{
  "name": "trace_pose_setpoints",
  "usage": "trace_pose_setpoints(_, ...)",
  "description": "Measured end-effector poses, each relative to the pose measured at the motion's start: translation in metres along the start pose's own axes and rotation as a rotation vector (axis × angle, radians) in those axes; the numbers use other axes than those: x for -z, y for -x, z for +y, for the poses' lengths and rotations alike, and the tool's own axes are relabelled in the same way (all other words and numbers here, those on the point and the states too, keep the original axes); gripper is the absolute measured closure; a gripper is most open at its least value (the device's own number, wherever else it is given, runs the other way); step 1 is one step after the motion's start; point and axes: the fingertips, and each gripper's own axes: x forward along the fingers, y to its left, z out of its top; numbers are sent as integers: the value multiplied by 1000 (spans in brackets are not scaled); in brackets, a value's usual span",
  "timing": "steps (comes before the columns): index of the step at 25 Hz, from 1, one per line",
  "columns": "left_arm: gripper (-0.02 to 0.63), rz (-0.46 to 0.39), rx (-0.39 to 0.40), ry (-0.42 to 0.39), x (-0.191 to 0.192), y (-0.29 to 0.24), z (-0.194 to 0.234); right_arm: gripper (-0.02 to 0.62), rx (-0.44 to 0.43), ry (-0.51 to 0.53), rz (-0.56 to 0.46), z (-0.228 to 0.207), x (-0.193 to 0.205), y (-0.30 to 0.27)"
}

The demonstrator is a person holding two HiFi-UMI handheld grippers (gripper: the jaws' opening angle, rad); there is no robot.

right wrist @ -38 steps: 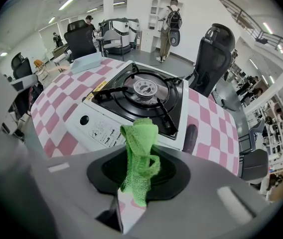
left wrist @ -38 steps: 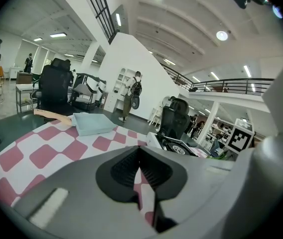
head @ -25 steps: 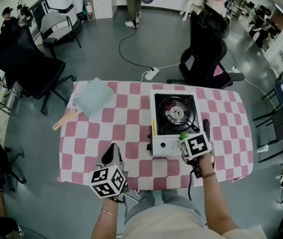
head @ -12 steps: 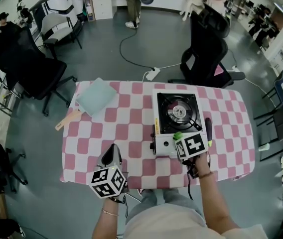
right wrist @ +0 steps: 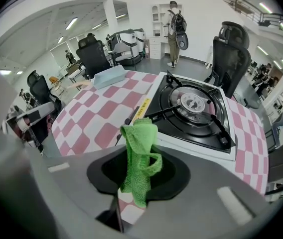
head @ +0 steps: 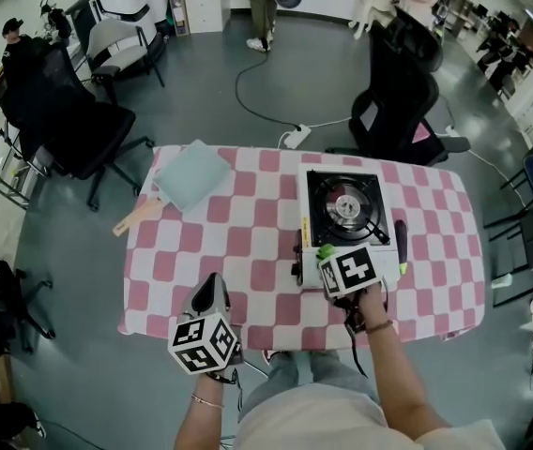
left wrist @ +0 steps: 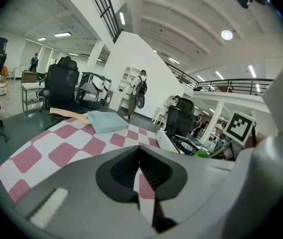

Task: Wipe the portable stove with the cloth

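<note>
The counter (head: 248,242), covered in pink-and-white checks, carries the white portable stove with its black burner top (head: 346,209) towards its right side. My left tongs (left wrist: 138,171) hang over the near edge, pressed together on nothing. My right tongs (right wrist: 134,180), by the stove's near front, pinch the crumpled green cloth (right wrist: 139,153), which stands up between them.
</note>
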Motion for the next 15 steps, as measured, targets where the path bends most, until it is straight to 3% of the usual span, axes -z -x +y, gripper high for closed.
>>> trace_pose_setpoints(15,606,0,-42,27,11,17,15,509,-127,-29,-52,40,-16,-6)
